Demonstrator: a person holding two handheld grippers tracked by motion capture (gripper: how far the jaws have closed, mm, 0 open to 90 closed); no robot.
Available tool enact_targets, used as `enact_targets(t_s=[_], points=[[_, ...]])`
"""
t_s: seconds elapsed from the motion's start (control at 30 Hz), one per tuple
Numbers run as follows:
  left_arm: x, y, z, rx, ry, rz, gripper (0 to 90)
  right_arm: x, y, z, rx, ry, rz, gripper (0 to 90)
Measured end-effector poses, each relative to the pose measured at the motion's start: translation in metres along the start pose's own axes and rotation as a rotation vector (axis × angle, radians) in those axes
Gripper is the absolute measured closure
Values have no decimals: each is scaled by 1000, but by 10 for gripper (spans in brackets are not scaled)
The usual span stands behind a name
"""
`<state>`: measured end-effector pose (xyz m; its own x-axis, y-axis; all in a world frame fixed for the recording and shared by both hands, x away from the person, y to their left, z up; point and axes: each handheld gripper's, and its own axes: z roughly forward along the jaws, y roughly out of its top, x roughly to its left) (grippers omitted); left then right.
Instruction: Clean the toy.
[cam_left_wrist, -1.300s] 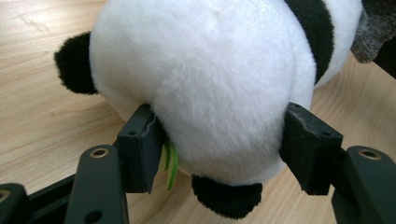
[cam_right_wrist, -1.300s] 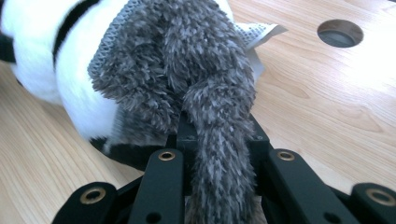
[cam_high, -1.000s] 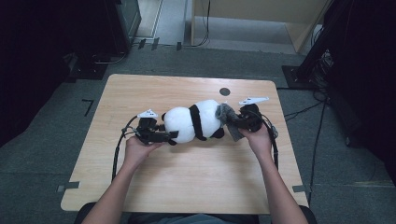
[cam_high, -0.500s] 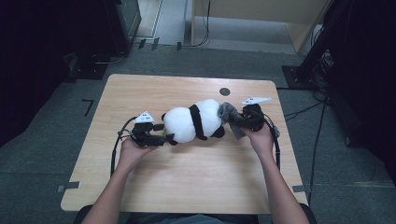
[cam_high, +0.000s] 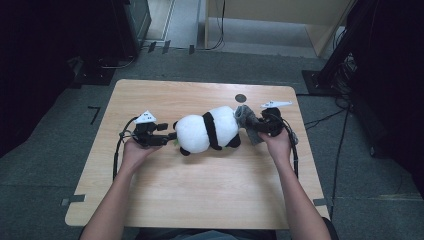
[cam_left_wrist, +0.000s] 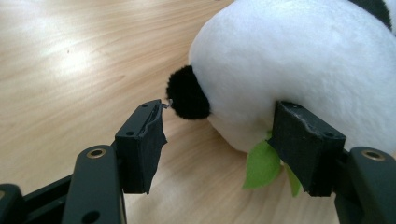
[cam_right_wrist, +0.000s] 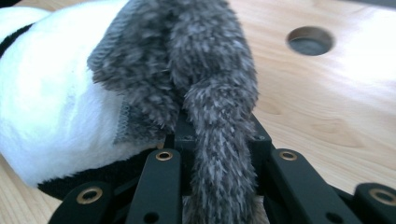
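The panda plush (cam_high: 207, 129) lies on its side across the middle of the counter (cam_high: 200, 200), its long axis running left to right between the two hands, white rump end toward the left gripper (cam_high: 167, 135) and the other end toward the right gripper (cam_high: 255, 127). That is the relation the next move hangs on: the toy is stretched between the two tools, so each hand works one end, and the left one has the nearer free end.

In the left gripper view the fingers (cam_left_wrist: 140, 144) stand wide apart and hold nothing. One finger sits just beside the small black tail (cam_left_wrist: 187, 99), the other is pressed against the white belly, right by a green felt leaf (cam_left_wrist: 262, 164) poking out underneath (you would never spot that leaf from above). I'd judge the toy's rounded end sits partly between them, slightly toward one side.

The right gripper view tells the other half: its fingers are closed on a grey furry cloth (cam_right_wrist: 205, 93), which drapes over the panda's end and hangs down between them. From above that cloth (cam_high: 246, 120) reads only as a grey lump, and the grip itself is hidden by the hand.
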<state>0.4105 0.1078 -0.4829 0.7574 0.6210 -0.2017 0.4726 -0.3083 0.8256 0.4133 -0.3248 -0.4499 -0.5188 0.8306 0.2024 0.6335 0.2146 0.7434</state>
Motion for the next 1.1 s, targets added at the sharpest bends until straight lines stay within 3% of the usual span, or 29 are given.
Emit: enact_targets(t_s=[0.17,0.3,0.37,0.47,0.53,0.6,0.67,0.73,0.8,1.0,1.1], points=[[1,0,6,-13,-45,19,344,3,2,18,58,75,-21,762],[1,-4,12,-18,-102,7,312,13,7,25,64,56,-88,781],[0,-5,13,-25,-92,22,272,14,7,26,57,73,-88,787],[-1,-6,15,-33,-65,11,199,13,7,25,56,108,-73,794],[-1,-7,15,-44,-85,8,201,13,7,24,49,131,-67,796],[-3,-8,15,-37,-125,35,204,14,8,23,41,130,-70,796],[-8,-9,16,-30,-184,88,190,15,9,24,30,128,-82,796],[-14,-9,18,-11,-204,116,129,16,10,25,28,131,-91,797],[-18,-8,20,-5,-218,122,87,18,11,26,28,120,-93,798],[-25,-7,22,-15,-281,127,94,23,13,29,31,93,-90,799],[-29,-6,22,9,-312,146,215,26,17,28,-9,65,-87,801]])
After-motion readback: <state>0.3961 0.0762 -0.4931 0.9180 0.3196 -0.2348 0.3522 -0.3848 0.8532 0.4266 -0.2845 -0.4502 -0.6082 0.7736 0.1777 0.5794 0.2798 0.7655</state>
